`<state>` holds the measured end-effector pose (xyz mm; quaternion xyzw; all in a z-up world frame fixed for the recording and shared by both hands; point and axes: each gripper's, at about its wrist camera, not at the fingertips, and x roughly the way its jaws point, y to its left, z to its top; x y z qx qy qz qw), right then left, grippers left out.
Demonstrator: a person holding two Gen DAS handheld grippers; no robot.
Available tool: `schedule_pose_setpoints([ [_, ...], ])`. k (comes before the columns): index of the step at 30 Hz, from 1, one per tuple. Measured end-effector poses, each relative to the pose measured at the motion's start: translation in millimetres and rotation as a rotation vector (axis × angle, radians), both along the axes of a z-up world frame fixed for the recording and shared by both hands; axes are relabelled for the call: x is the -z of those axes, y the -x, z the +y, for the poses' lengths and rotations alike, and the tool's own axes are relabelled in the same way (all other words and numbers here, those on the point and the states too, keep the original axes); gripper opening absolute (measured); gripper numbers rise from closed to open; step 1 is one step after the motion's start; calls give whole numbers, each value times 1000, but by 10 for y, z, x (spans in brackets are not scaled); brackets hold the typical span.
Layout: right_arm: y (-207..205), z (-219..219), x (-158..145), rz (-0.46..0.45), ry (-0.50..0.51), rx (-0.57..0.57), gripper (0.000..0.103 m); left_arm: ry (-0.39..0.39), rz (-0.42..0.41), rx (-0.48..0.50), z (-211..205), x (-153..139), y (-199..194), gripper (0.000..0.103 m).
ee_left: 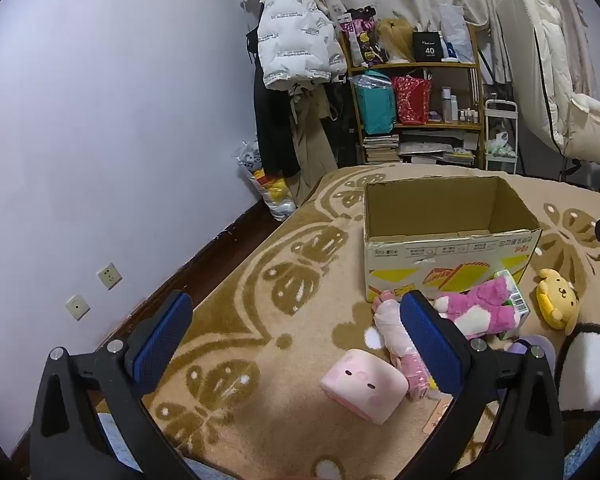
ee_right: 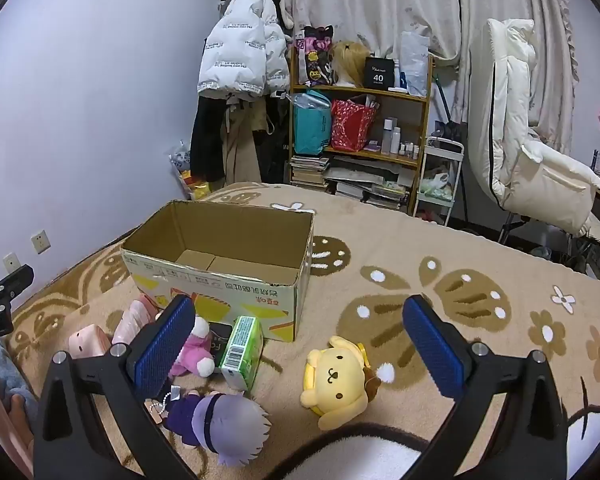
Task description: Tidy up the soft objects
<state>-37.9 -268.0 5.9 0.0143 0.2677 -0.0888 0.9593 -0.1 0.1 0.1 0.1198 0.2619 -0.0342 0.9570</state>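
On blanket (ee_right: 440, 240), box (ee_right: 220, 276) empty, both grippers (ee_left: 296, 320) (ee_right: 300, 324) spread wide, holding nothing — pre-grab step; next prob. close on yellow plush (ee_right: 340, 376).

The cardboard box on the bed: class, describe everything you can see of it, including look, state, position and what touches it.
The cardboard box is rectangular, plain brown inside, its outer front printed white with yellow and red graphics and upside-down text. It stands upright on the patterned blanket, top open, with nothing inside; only the folded bottom flaps show. The rim looks slightly torn. A green carton and a pink plush lie close against its front; whether they touch it is unclear. Neither gripper touches it.
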Motion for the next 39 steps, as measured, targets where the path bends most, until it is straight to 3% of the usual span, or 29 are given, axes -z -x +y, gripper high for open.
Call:
schedule_pose_setpoints([
  [6, -1, -6, 2, -8, -5, -1, 103, 17, -39, 4, 20, -21, 106, 103],
  [21, -2, -7, 3, -3, -5, -1, 103, 22, 12, 2, 35, 7, -22, 103],
  [39, -2, -5, 10, 2, -6, 1, 103, 5, 1, -8, 15, 16, -4, 103],
])
